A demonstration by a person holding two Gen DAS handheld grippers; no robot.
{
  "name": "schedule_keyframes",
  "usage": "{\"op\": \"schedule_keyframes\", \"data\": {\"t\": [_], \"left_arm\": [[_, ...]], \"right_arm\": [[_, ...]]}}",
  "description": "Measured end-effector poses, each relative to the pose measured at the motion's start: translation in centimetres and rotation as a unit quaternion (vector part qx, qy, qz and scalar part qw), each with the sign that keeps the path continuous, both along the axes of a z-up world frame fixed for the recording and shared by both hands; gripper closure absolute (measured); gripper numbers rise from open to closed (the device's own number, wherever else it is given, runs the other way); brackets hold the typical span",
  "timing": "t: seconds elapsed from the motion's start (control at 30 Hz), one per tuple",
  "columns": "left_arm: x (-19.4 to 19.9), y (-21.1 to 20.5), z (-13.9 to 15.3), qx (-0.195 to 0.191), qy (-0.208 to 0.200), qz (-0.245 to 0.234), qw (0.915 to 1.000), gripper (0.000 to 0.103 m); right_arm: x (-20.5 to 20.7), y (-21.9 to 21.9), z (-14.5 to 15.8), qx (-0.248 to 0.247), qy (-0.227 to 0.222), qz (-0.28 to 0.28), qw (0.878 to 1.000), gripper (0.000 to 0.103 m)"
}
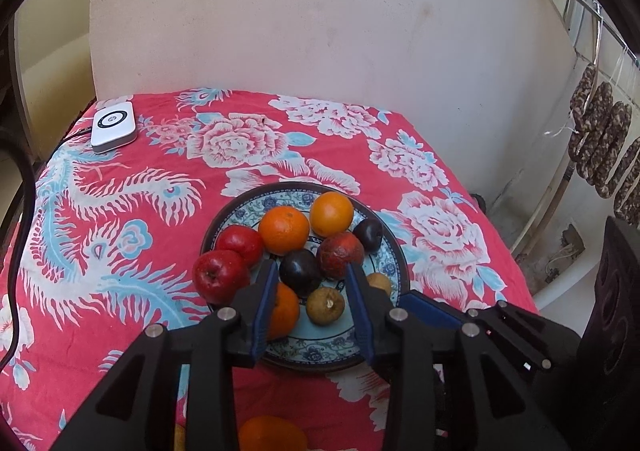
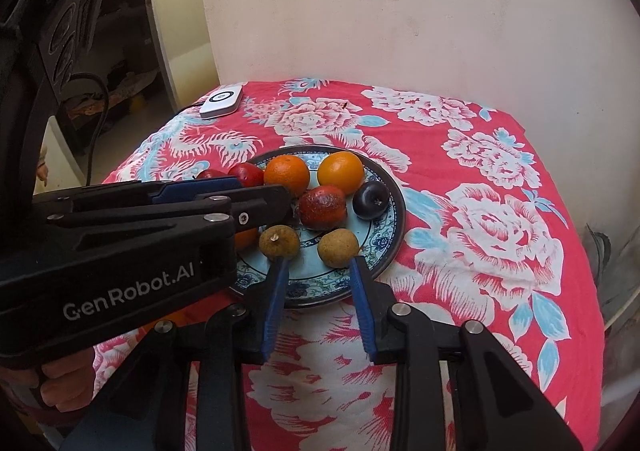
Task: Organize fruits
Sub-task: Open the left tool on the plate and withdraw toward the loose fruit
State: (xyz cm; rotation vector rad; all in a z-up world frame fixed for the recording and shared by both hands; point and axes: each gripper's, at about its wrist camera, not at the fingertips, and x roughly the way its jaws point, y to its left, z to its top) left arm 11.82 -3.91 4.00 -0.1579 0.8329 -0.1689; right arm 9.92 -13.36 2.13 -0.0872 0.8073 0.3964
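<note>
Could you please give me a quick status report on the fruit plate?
Left gripper and right gripper open, empty, over plate. Dark plum between left fingers. Nothing blocking.

Both grippers open, side by side

The left gripper (image 1: 311, 271) points forward and down, its blue-padded fingers (image 1: 264, 299) spread apart with nothing between them. The right gripper (image 2: 318, 265) is tilted the same way, fingers (image 2: 276, 291) equally parted and empty. In the right wrist view the left gripper's black body crosses from the left, held by a hand (image 2: 52, 383) whose knuckles show at the lower left edge
</note>
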Motion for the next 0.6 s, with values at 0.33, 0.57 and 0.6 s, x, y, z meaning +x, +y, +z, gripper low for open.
{"op": "schedule_keyframes", "data": {"t": [0.33,0.57,0.6], "left_arm": [[-1.3,0.5,0.7,0.011,-0.002,0.003,0.9999,0.064],[-2.7,1.0,1.2,0.018,0.004,0.001,0.9998,0.064],[-2.9,1.1,1.2,0.017,0.005,0.001,0.9998,0.064]], "right_arm": [[-0.6,-1.1,0.2,0.018,0.005,-0.022,1.000,0.061],[-1.7,-1.5,0.7,0.024,0.001,-0.033,0.999,0.060],[-1.8,-1.6,0.8,0.026,0.001,-0.034,0.999,0.059]]}}
